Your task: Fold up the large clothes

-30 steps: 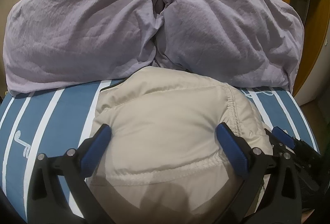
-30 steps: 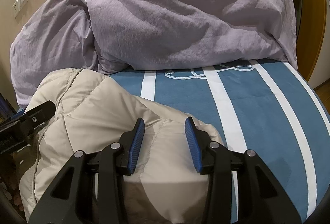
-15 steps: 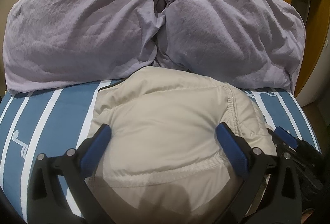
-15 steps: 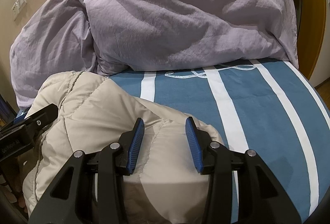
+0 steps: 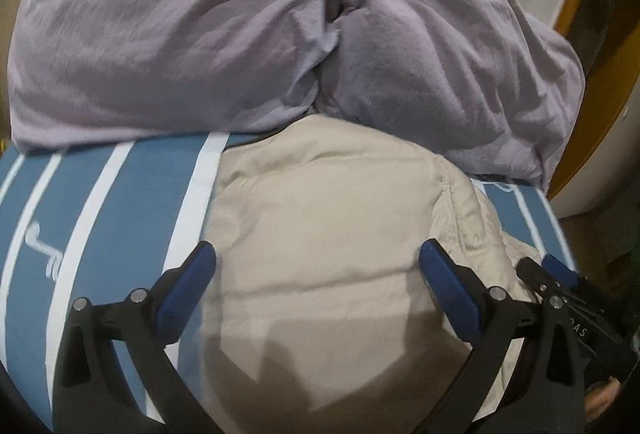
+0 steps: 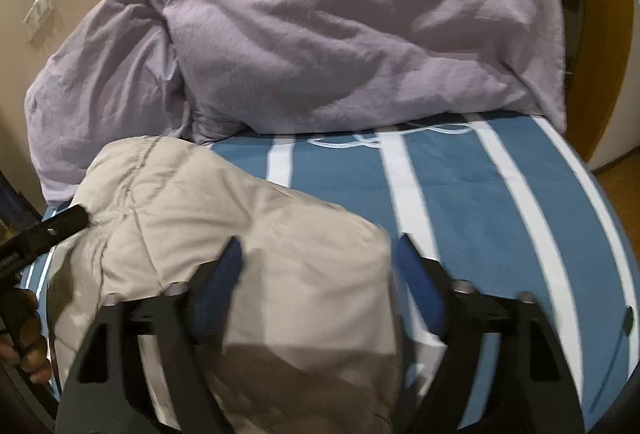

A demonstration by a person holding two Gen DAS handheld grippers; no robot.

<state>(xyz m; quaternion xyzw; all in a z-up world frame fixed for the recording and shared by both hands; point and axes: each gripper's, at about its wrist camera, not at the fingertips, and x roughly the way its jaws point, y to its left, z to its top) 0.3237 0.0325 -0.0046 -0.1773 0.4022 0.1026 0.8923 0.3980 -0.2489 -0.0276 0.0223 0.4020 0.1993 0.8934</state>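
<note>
**Both grippers standing open over the folded beige jacket**

A beige padded jacket (image 5: 332, 274) is lying bundled on a bed whose blue sheet (image 6: 472, 202) is showing white stripes. It is resting toward the near edge of the bed, its far end touching a heap of rumpled lilac bedding (image 5: 200, 34) that is filling the back of the bed.

The left gripper (image 5: 316, 286) is hovering above the jacket with its jaws spread wide; the blue pads are standing apart on either side of the padded bulk and are not pressing on it. In the left wrist view the tip of the other gripper is showing at the lower right, beside the jacket's stitched edge.

The right gripper (image 6: 320, 270) is sitting over the jacket's right-hand end. Its jaws have just been opening: the left pad is lying over the cloth, the right pad is standing just off the jacket's edge above the sheet, and nothing is being gripped, though the cloth is lying between them. The right wrist view is blurred. A hand (image 6: 24, 334) is visible at the left margin of that view, gripping the left tool's handle.
</note>
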